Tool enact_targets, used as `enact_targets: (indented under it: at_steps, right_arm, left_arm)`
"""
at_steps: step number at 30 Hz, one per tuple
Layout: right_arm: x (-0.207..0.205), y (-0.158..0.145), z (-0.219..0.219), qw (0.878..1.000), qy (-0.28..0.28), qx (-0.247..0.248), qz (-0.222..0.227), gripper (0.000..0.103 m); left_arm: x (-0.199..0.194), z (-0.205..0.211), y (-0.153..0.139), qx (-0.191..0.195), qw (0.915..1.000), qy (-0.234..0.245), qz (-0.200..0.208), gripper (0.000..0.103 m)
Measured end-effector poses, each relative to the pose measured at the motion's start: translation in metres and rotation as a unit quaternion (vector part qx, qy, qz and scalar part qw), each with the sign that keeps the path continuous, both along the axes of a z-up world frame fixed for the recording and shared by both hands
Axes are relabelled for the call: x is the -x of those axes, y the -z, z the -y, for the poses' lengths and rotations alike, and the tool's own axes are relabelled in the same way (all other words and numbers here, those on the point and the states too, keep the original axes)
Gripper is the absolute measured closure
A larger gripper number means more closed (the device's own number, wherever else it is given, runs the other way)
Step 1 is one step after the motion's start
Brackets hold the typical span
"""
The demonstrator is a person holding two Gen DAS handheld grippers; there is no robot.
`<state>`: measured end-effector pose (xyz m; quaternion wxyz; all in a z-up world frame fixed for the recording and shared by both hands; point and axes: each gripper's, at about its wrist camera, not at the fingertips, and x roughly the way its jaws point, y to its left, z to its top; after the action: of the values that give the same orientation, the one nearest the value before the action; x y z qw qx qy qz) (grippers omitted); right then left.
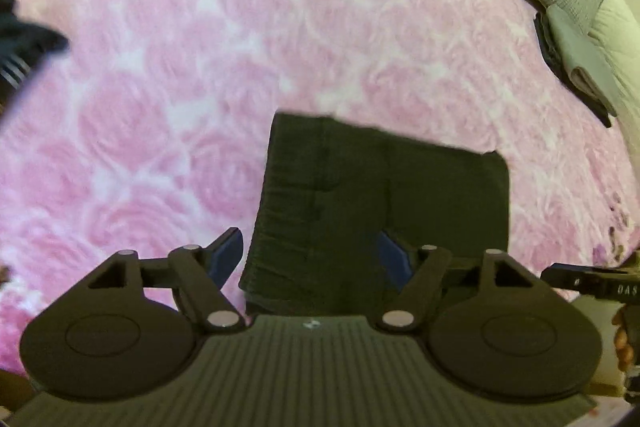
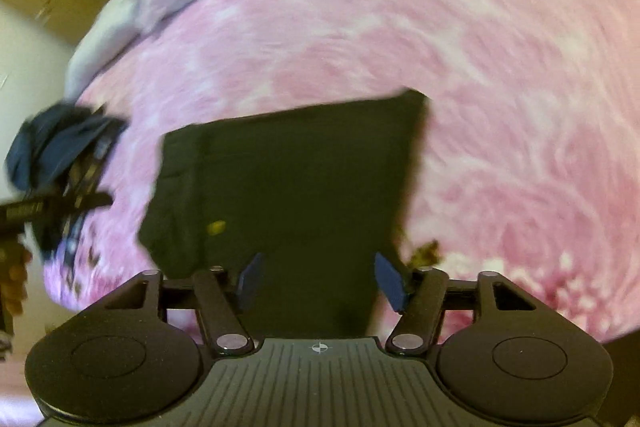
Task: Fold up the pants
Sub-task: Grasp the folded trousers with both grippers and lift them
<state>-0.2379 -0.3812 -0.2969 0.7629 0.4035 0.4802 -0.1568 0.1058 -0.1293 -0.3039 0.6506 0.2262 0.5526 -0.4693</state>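
Dark pants [image 1: 380, 203] lie folded into a compact rectangle on the pink rose-patterned blanket [image 1: 180, 87], left gripper [image 1: 310, 259] hovering just over their near edge with blue fingertips [image 1: 226, 253] spread wide and holding nothing, folded grey and dark clothes [image 1: 576, 67] stacked at far right.

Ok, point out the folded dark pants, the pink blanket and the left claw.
folded dark pants [image 1: 380, 195]: left wrist view, middle of the top layer.
pink blanket [image 1: 160, 87]: left wrist view, bare rose-patterned stretch.
left claw [image 1: 310, 259]: left wrist view, midway between its blue fingertips.
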Motion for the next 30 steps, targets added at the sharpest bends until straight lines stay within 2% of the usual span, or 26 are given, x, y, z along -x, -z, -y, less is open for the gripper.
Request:
enact_targets:
  at_steps: [3, 8, 11, 16, 20, 22, 23, 24, 25, 27, 30]
  right_arm:
    - [0.010, 0.030, 0.013, 0.998, 0.058, -0.036, 0.001, 0.038]
    - [0.022, 0.064, 0.024, 0.989, 0.128, -0.063, 0.025, 0.037]
    - [0.025, 0.079, 0.025, 0.984, 0.142, -0.087, 0.060, 0.037]
    - [0.022, 0.103, 0.027, 0.974, 0.155, -0.123, 0.107, 0.037]
    - [0.019, 0.121, 0.031, 0.964, 0.168, -0.152, 0.142, 0.037]
    - [0.016, 0.127, 0.035, 0.957, 0.179, -0.167, 0.157, 0.037]
    - [0.012, 0.129, 0.035, 0.956, 0.179, -0.167, 0.159, 0.042]
    - [0.006, 0.130, 0.034, 0.958, 0.174, -0.166, 0.157, 0.053]
    - [0.000, 0.130, 0.032, 0.962, 0.170, -0.155, 0.147, 0.056]
    - [-0.004, 0.128, 0.031, 0.964, 0.172, -0.147, 0.140, 0.066]
    - [-0.005, 0.113, 0.029, 0.967, 0.174, -0.139, 0.122, 0.079]
  left_arm:
    - [-0.021, 0.004, 0.038, -0.008, 0.9992, 0.011, -0.038, 0.033]
    - [-0.045, 0.008, 0.080, 0.018, 0.9912, 0.030, -0.127, 0.032]
    - [-0.056, 0.010, 0.099, 0.029, 0.9842, 0.040, -0.170, 0.032]
    - [-0.068, 0.013, 0.129, 0.052, 0.9699, 0.038, -0.235, 0.025]
    - [-0.069, 0.013, 0.140, 0.079, 0.9612, 0.030, -0.262, 0.022]
    - [-0.069, 0.014, 0.143, 0.086, 0.9595, 0.025, -0.267, 0.022]
    - [-0.068, 0.014, 0.143, 0.089, 0.9595, 0.022, -0.266, 0.022]
    - [-0.065, 0.015, 0.143, 0.091, 0.9607, 0.020, -0.262, 0.022]
    - [-0.061, 0.016, 0.141, 0.090, 0.9629, 0.019, -0.254, 0.024]
    - [-0.056, 0.016, 0.136, 0.087, 0.9662, 0.013, -0.242, 0.037]
    - [-0.051, 0.016, 0.126, 0.081, 0.9703, 0.013, -0.228, 0.047]
